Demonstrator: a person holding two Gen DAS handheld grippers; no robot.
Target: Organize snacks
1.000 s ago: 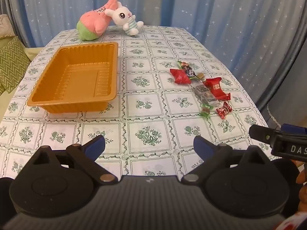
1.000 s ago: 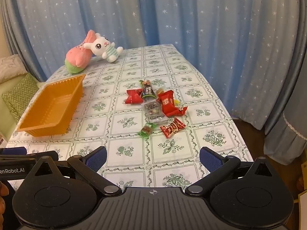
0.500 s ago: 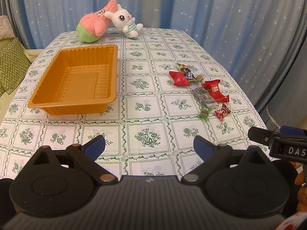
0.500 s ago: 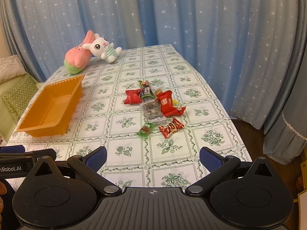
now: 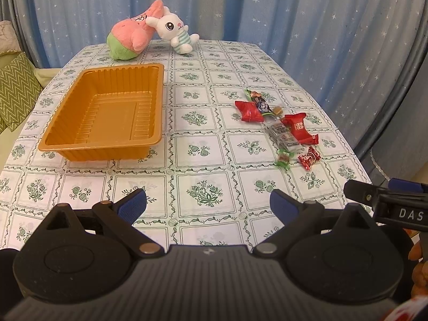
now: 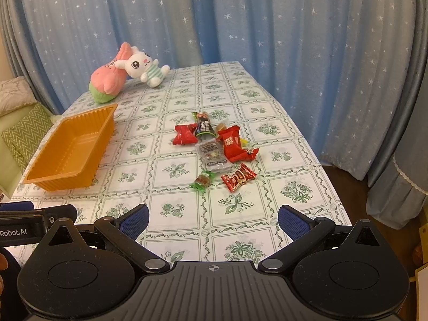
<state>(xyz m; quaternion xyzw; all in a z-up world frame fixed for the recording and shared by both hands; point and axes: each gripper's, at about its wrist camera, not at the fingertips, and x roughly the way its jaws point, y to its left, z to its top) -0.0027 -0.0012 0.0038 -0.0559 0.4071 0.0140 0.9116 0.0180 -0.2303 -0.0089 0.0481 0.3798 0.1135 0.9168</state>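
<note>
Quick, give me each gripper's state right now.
Left gripper: open, holding nothing.
Right gripper: open, holding nothing.

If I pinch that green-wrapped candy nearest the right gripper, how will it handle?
The green-wrapped candy looks small, so probably very light. Its twisted wrapper ends seem floppy; pinching one may let it swing. The middle looks like a firmer block, likely the surer place to pinch, though the shiny wrapper might slip.

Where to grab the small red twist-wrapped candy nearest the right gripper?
Grip the red twist-wrapped candy across its short middle, coming straight down with the open right gripper. It lies flat and diagonal, clear of the green candy, so turn the fingers square to its long axis; the flared ends would probably slip.
</note>
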